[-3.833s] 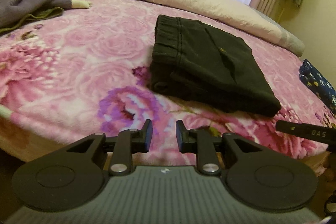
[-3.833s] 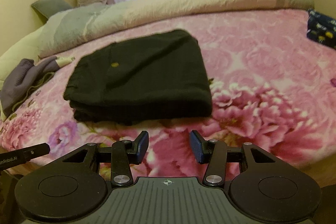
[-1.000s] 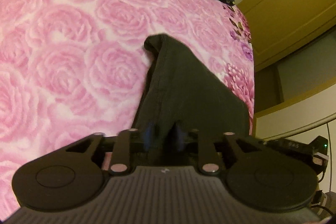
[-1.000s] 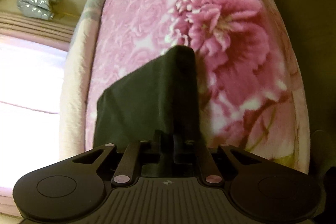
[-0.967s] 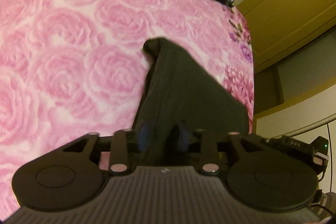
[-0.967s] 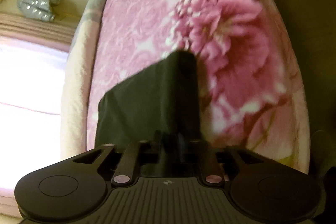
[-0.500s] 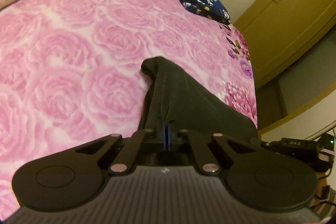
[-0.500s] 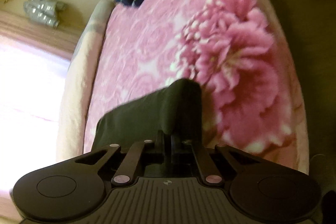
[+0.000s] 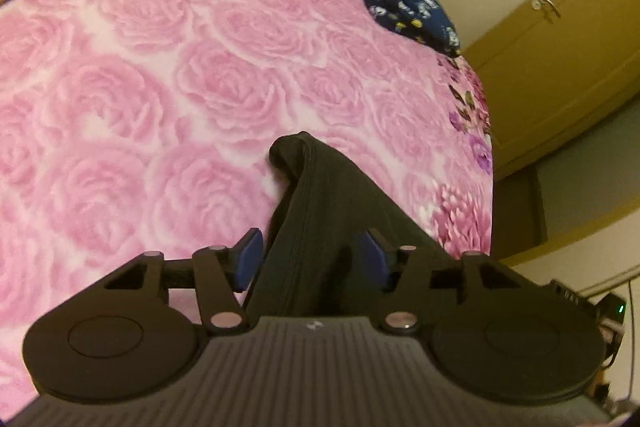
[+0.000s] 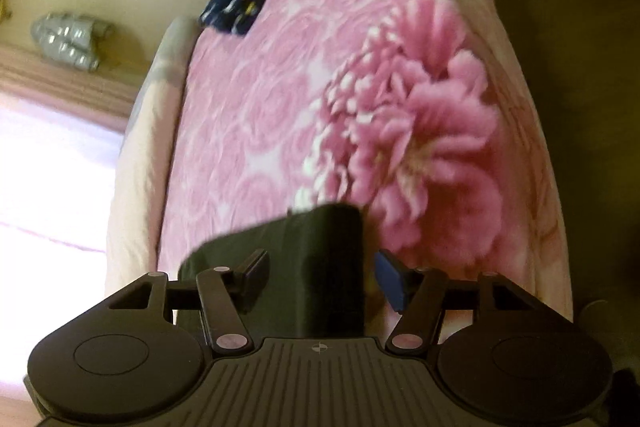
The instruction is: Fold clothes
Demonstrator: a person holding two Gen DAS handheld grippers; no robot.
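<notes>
Black garment [image 9: 332, 211]: folded, lying on the bed [image 9: 160, 115] near its front edge, between both grippers.
Long axis: in the left wrist view it runs away from the camera, narrowing to a rounded folded end.
Left gripper [image 9: 310, 259]: jaws spread apart, one each side of the cloth, not clamping.
Right gripper [image 10: 320, 277]: jaws apart, astride a squared folded end.
Navy patterned cloth [image 9: 404, 11]: at the bed's far edge.
Hidden: the garment's near part, behind the gripper bodies; right view blurred.
</notes>
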